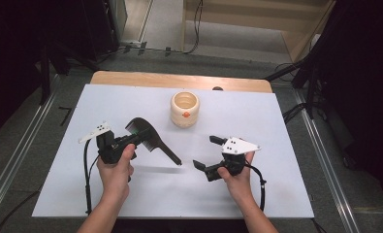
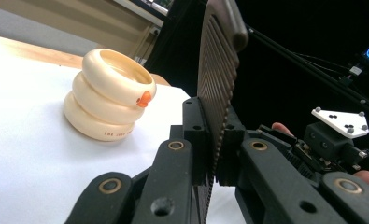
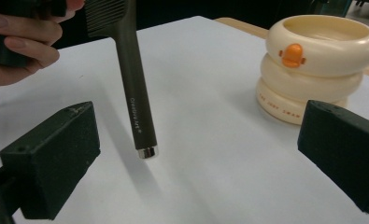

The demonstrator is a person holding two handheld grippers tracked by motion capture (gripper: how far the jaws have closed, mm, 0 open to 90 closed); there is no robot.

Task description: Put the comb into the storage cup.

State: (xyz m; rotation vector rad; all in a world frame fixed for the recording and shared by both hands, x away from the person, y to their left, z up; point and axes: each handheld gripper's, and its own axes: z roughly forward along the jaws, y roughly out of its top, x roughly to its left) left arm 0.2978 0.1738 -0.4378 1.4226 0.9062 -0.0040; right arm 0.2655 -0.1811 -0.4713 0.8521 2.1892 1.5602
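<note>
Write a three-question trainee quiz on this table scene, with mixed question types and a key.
1. True or false: the left gripper is clamped on the dark plastic comb.
2. The right gripper stands: A) open, holding nothing; B) shut on the comb's handle; C) shut on the holder.
3. Fill in: the cream ring-stacked holder bears a small ______ duck bill on its top ring.

Key: 1 true; 2 A; 3 orange.
</note>
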